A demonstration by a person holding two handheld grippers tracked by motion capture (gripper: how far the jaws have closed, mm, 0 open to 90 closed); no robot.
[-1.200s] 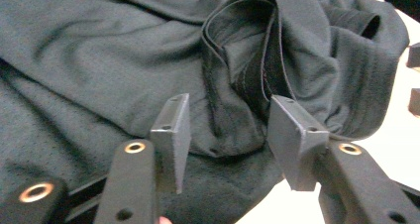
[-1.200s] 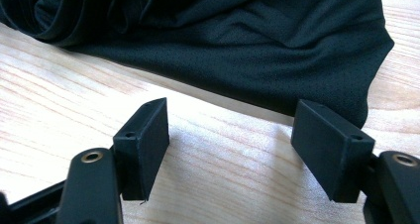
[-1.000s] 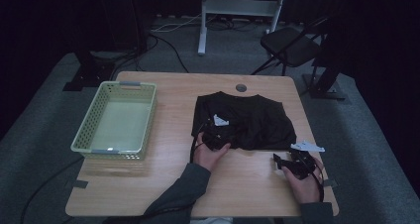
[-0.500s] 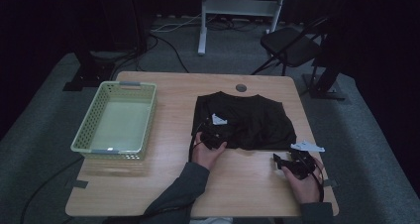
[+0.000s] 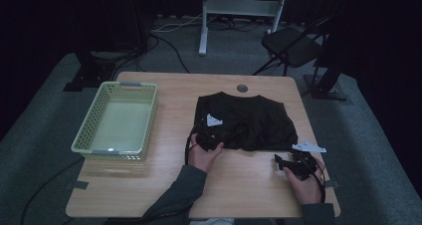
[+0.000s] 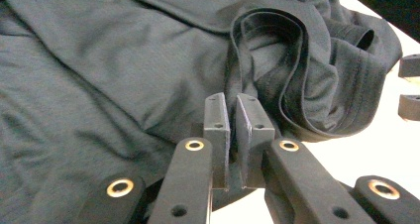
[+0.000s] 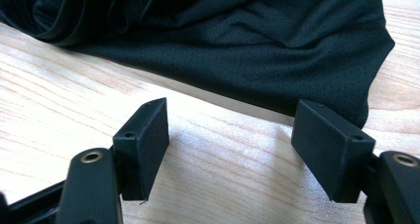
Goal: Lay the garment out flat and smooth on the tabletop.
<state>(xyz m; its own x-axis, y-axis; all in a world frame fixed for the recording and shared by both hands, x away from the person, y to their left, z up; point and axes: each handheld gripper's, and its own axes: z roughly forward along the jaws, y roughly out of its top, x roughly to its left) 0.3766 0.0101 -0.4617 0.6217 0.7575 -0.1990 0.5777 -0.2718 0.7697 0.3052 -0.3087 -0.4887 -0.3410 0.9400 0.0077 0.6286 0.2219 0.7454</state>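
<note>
The wooden bench (image 5: 239, 180) holds a black shirt (image 5: 249, 118) near its middle, with a pale green basket (image 5: 89, 135) well off to its left. The left tool (image 6: 232, 116) has just squeezed together, pinching the shirt's near edge. The right tool (image 7: 230, 130) rests spread wide on the bench beside the shirt's corner, holding nothing.

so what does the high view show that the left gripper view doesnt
High view alone: the yellow basket at the table's left, the person's forearms, and a chair on the floor beyond. Left gripper view alone: the left hand-held gripper close up, its jaws just closed and pinching the near edge of the black shirt, plus the folded hem layers. Both share the shirt, the pale tabletop, and the right hand-held gripper standing open beside the shirt.
</note>
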